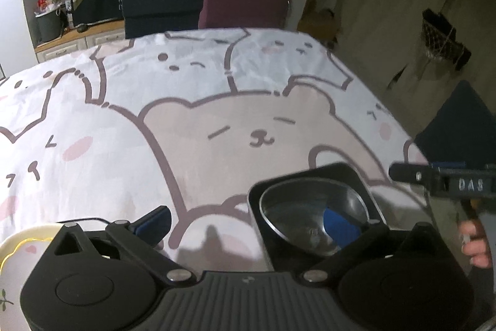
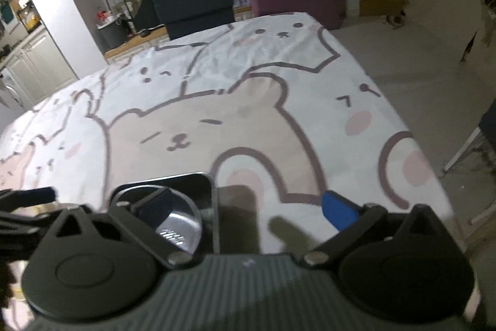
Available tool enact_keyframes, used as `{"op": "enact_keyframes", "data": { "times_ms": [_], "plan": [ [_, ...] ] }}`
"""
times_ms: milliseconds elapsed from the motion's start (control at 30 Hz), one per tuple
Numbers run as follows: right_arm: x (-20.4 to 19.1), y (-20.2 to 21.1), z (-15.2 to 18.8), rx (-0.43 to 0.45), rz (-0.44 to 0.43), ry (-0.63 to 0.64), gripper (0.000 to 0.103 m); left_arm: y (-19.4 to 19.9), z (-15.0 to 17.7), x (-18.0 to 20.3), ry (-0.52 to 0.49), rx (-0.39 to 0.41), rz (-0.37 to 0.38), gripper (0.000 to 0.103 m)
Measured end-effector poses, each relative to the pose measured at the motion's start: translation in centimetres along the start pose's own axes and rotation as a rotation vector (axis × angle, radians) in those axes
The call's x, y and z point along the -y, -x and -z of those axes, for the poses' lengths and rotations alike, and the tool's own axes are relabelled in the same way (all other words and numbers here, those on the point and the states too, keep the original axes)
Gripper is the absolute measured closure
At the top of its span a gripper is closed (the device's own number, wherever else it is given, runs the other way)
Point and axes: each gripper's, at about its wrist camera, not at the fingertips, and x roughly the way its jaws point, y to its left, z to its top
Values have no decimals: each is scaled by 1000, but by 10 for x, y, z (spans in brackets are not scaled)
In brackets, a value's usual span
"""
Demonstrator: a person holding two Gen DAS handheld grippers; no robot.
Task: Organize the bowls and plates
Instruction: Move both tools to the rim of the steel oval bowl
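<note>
bowl (image 1: 313, 219) sits in a black tray (image 1: 347, 172) near the table's (image 1: 186, 120) front edge; both grippers, left (image 1: 245, 222) and right (image 2: 245, 210), gape wide, holding nothing.

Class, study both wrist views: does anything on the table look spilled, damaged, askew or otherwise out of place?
Nothing stands out. The steel bowl sits upright inside the black square dish, empty and unspilled, on the bear-print cloth. The cream plate lies flat at the left edge. Both the left gripper and right gripper are open, holding nothing.
</note>
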Motion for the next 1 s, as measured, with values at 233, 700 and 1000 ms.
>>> {"op": "enact_keyframes", "data": {
  "times_ms": [233, 700, 1000],
  "plan": [
    [3, -22, -3, -57, 15, 30, 0, -10, 3, 2, -60, -65, -48, 0],
    [-5, -46, -1, -147, 70, 114, 0, -19, 8, 11, -182, -121, -121, 0],
    [1, -54, 1, -177, 67, 115, 0, -27, 10, 12, -219, -146, -168, 0]
  ]
}}
